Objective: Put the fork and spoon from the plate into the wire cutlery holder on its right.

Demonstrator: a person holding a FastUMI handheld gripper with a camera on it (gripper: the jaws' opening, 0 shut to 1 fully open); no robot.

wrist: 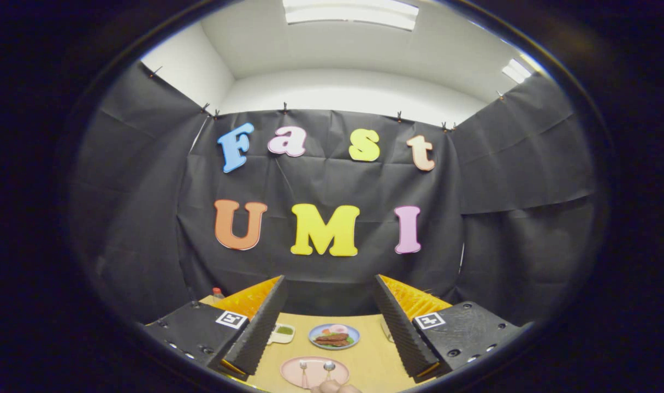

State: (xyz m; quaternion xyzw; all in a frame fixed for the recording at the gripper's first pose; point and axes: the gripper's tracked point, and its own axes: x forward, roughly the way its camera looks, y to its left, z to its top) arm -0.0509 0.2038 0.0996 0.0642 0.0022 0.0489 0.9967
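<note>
The gripper (330, 305) is held up above the wooden table (373, 360), its fingers spread wide apart and grasping nothing. Nearest, between the fingers and below them, a pink plate (314, 371) carries the fork (303, 371) and the spoon (328, 368) side by side, fork on the left. Beyond it sits a blue plate (334, 335) of food, with a small dish (283, 332) of green sauce beside the left finger. A pale object by the right finger is too hidden to identify.

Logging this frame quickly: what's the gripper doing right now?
Gripper: open, holding nothing, fingers spread wide above the table, the pink plate between and below them.
</note>
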